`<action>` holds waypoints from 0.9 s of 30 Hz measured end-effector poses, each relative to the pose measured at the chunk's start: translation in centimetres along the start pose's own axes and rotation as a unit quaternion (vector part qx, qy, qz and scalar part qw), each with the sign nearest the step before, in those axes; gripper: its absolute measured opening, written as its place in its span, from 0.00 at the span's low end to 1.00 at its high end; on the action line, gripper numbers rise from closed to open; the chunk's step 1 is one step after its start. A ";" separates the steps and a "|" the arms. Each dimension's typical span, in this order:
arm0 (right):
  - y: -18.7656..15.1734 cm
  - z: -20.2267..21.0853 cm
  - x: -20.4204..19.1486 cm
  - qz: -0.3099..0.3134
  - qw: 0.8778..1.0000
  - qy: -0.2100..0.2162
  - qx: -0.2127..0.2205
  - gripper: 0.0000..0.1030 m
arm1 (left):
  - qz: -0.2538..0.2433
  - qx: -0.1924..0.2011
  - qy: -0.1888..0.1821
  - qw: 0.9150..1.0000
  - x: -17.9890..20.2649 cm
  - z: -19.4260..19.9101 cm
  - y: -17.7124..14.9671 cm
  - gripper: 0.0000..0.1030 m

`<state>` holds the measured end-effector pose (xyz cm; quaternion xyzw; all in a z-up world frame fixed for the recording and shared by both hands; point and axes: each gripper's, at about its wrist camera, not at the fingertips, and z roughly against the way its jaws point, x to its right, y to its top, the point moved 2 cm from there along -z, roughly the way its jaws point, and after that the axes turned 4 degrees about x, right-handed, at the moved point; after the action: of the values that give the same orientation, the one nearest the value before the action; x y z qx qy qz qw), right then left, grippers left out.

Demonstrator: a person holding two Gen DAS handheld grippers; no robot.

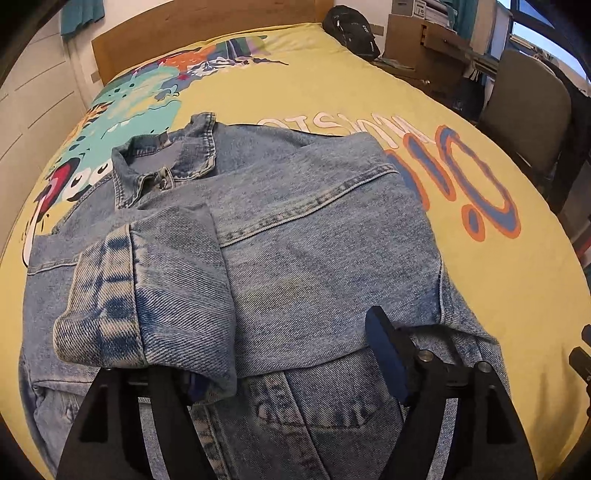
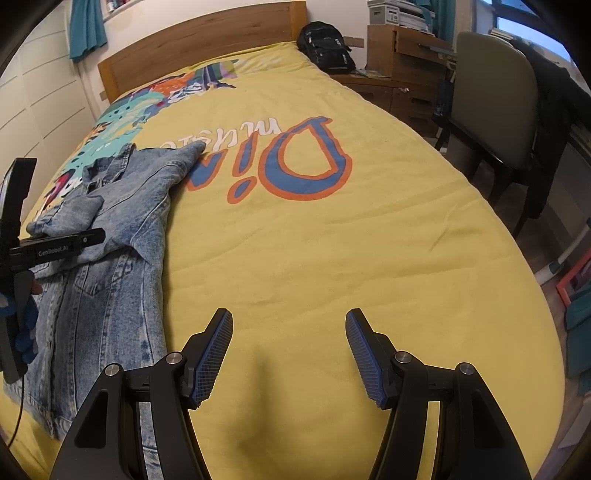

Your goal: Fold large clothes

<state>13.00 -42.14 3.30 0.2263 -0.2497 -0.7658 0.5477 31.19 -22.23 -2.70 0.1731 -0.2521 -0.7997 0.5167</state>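
Bed: yellow bedspread [image 2: 332,258], soft, lightly creased, bright cartoon print, big blue-orange letters; wooden headboard [image 2: 203,44].
Room: black backpack [image 2: 327,46], wood drawers [image 2: 399,55], grey chair [image 2: 495,99].
Denim jacket [image 1: 295,240]: faded, stitched seams, flat on bed, sleeve folded across.
Left gripper [image 1: 295,369]: jaws wide, cuff draped over one finger.
Right gripper [image 2: 289,360]: jaws released above bare bedspread, beside jacket.

Even, soft daylight from the window [image 2: 532,22] — sharp centre; heavy fisheye bending, dark corners.

One denim jacket [image 1: 295,236], one backpack [image 2: 325,46], two claws.
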 end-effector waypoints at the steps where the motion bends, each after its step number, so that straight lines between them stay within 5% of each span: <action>1: 0.0 0.0 0.1 -0.001 1.000 0.000 0.000 0.64 | -0.004 0.000 0.003 1.000 0.2 0.0 0.0 0.68; 7: -0.1 0.0 0.2 -0.002 1.000 0.003 0.000 0.64 | -0.086 -0.017 0.040 0.995 2.1 -0.8 -0.8 0.69; 13: 0.0 0.2 0.4 -0.003 1.000 0.003 0.002 0.64 | -0.142 -0.026 0.022 0.989 3.7 -1.4 -2.2 0.69; 21: 0.5 0.6 0.2 0.002 1.000 0.000 0.006 0.64 | -0.071 0.008 -0.061 0.996 2.3 1.6 -1.1 0.69; 27: 1.8 0.6 -2.5 0.030 0.999 0.012 0.010 0.64 | 0.003 0.028 -0.092 0.995 -2.6 4.5 -0.7 0.69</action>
<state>14.68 -40.21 5.14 0.2331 -0.2575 -0.7437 0.5712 29.33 -18.60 0.61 0.1127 -0.3211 -0.8032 0.4889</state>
